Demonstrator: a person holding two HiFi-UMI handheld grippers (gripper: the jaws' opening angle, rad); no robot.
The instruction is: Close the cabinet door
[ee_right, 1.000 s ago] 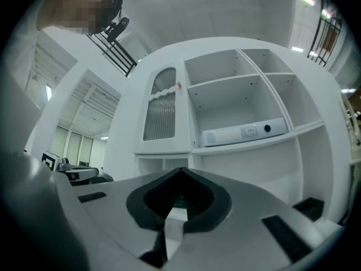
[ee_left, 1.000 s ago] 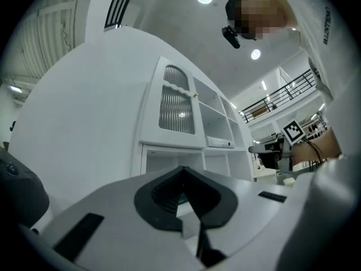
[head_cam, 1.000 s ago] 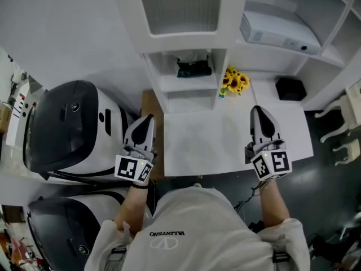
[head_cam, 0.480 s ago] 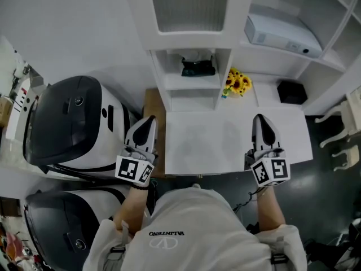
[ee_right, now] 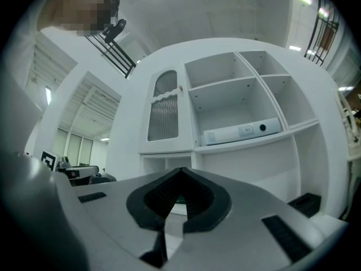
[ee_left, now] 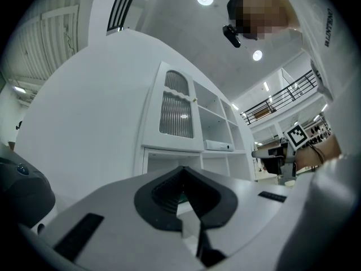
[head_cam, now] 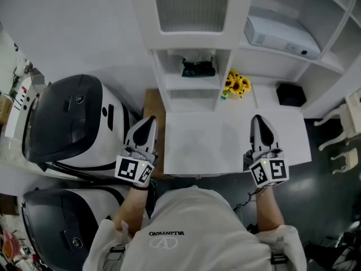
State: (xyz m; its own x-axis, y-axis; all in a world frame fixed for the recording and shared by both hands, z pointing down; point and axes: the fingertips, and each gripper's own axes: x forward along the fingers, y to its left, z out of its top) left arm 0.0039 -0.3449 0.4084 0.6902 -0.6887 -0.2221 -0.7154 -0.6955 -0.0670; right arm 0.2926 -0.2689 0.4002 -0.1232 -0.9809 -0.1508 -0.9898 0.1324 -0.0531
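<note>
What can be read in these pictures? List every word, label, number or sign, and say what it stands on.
"VALENTINO": printed on the person's light shirt, upside down in the head view.
Square black-and-white markers, no letters: on the cubes of the left hand-held gripper and the right hand-held gripper.
Small labels on the white box on the shelf: too small to read.

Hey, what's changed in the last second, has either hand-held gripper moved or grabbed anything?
Nothing visibly changed except a slight shift of the head view. The left hand-held gripper and the right hand-held gripper keep their places by the white table, both shut and empty. The ribbed-glass cabinet door looks shut, as before.
</note>
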